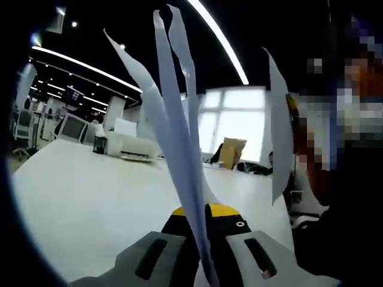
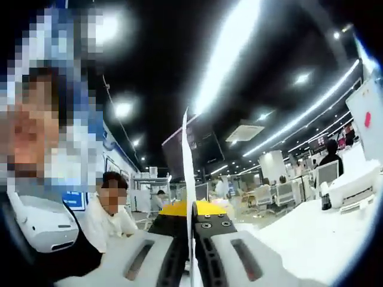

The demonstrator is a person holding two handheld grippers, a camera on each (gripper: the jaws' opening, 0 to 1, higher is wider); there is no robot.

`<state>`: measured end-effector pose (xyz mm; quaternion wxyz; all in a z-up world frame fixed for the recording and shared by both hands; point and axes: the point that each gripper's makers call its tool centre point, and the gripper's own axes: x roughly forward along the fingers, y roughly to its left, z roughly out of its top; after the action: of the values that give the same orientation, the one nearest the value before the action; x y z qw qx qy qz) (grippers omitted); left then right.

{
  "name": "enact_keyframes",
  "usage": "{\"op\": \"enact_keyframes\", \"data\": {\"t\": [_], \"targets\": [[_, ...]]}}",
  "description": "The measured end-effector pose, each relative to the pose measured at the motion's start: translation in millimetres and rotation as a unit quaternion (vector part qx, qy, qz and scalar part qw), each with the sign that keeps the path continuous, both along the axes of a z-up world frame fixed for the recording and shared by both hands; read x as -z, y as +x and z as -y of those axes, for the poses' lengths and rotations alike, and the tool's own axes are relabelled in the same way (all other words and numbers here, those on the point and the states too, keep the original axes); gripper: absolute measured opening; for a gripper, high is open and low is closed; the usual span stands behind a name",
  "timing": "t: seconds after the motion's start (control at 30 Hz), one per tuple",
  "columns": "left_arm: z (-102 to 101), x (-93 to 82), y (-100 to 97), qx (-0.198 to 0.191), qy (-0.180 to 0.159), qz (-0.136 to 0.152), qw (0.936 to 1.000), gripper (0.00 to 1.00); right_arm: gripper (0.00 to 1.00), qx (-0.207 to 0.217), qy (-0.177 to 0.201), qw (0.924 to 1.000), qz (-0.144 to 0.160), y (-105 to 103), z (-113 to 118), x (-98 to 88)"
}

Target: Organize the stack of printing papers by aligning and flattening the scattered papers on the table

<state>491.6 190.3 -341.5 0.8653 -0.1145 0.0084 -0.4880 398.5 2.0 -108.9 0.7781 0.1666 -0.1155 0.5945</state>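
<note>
The left gripper (image 1: 203,263) pinches several splayed papers (image 1: 176,131) edge-on between its jaws; the right gripper (image 2: 190,251) is clamped on the same sheaf — held above the table (image 1: 90,197). Best to tap the edges down squarely, grip loosened slightly — so the sheets settle flush.

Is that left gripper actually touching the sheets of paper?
Touching: in the left gripper view the left gripper has its jaws closed on the paper sheets, which stand up between them.

An open-plan office: long white ceiling light strips (image 1: 221,42), rows of desks with computer monitors (image 2: 326,172), a white printer (image 1: 133,146), a wide white bench (image 1: 102,203) and bright windows (image 1: 236,119).
</note>
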Motion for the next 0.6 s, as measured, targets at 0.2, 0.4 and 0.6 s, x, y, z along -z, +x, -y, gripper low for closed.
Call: {"op": "enact_keyframes", "data": {"t": [0.2, 0.4, 0.6], "targets": [[1, 0.5, -0.8, 0.002, 0.002, 0.001, 1.0, 0.06, 0.0, -0.012, -0.002, 0.9999, -0.011, 5, -4, 5.7], [-1, 0.1, 0.2, 0.0, -0.004, -0.003, 1.0, 0.06, 0.0, 0.001, 0.006, 0.9995, -0.03, 20, 0, 13.0], [-1, 0.2, 0.9, 0.0, -0.005, -0.006, 1.0, 0.06, 0.0, 0.001, 0.017, 0.9993, -0.035, 18, 8, 10.3]]}}
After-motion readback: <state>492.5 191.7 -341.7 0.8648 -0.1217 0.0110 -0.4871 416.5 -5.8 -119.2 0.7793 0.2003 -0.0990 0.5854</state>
